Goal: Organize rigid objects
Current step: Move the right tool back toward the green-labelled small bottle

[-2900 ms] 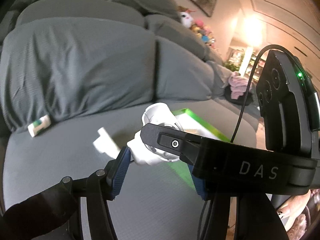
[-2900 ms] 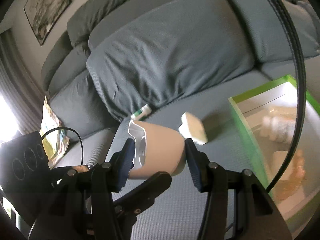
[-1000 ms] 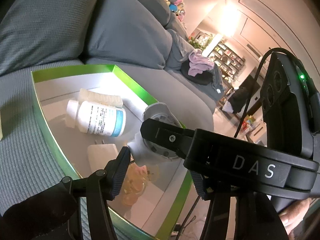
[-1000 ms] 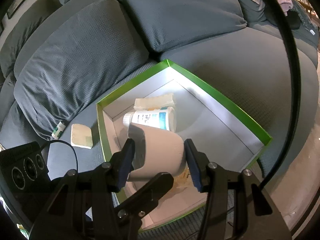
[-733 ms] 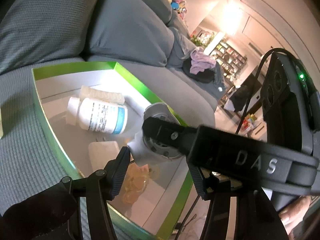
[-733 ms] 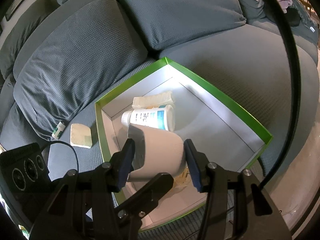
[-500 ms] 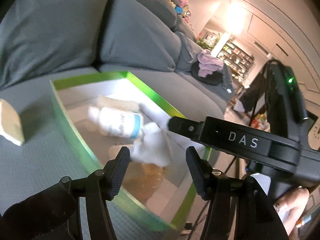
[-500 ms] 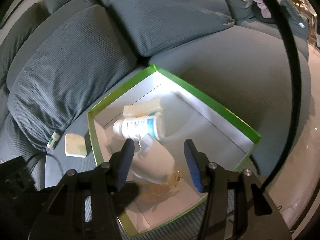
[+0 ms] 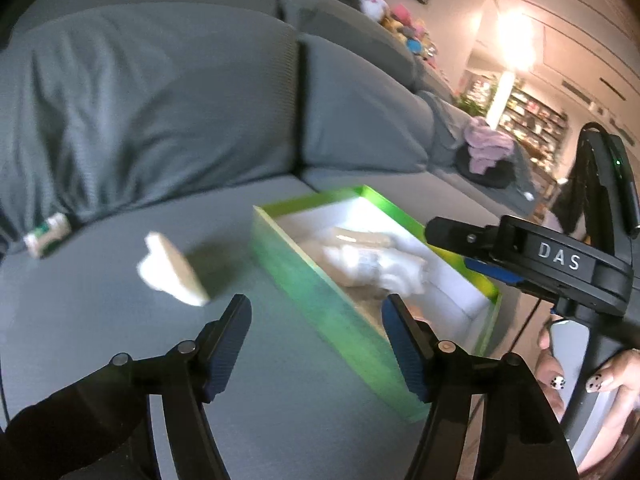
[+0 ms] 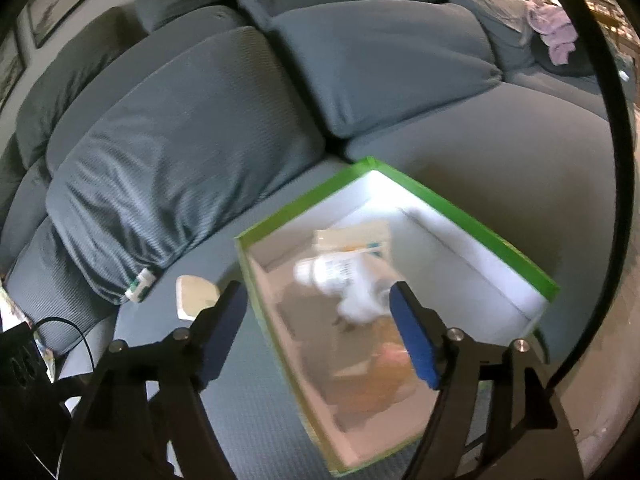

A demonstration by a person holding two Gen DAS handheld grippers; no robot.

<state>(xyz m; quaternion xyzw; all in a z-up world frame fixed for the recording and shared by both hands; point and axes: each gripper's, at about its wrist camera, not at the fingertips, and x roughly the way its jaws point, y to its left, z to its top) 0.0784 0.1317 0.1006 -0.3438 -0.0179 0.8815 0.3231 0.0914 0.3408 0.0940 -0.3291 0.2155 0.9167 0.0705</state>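
Gaping wide, both left gripper [image 9: 316, 340] and right gripper [image 10: 320, 328] hold nothing; white bottle [image 10: 340, 270] lies blurred inside green box [image 10: 480, 226]; beige pad [image 9: 172, 270] beside box on sofa [image 9: 280, 380].

A long grey sofa [image 10: 460, 128] with plump back cushions [image 9: 152, 92] curves through the room. Framed pictures [image 10: 60, 4] hang on the wall behind it, a bright lamp [image 9: 516, 44] glows beside lit shelves [image 9: 532, 116], and soft toys [image 9: 400, 20] crowd the sofa's back
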